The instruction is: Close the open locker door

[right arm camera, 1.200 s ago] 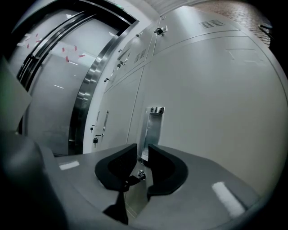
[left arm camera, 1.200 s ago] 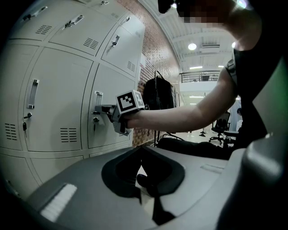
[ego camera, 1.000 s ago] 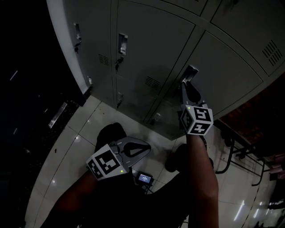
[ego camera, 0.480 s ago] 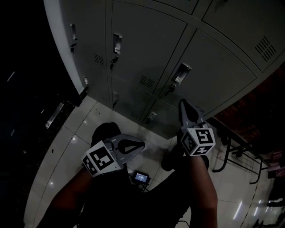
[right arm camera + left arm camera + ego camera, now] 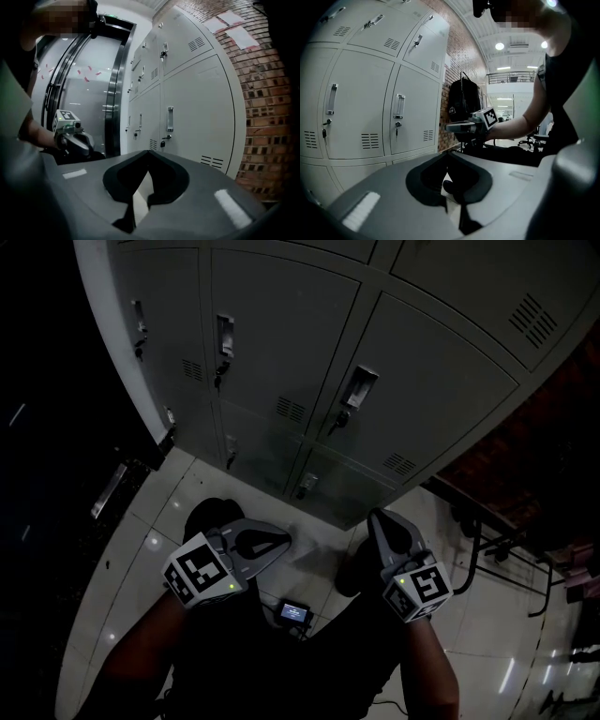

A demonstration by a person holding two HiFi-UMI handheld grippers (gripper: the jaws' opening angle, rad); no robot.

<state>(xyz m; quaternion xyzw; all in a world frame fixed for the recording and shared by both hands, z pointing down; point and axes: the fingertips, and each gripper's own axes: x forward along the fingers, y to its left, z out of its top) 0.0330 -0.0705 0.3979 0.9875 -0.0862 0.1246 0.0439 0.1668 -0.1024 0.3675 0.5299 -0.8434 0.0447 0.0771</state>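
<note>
Right claw (image 5: 378, 518) pulled back from locker door (image 5: 427, 395); now low, near body, jaws pressed together, empty. Door looks flush, far ahead, handle (image 5: 356, 388) upright; right claw nearer. Left claw (image 5: 279, 543) pressed together too, empty.

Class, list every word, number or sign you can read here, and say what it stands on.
None can be read.
Black backpack: white logo, too small.
Paper sheets on brick wall: too blurred.
Small screen on floor: too small.
Marker cubes: patterns only, no words.
</note>
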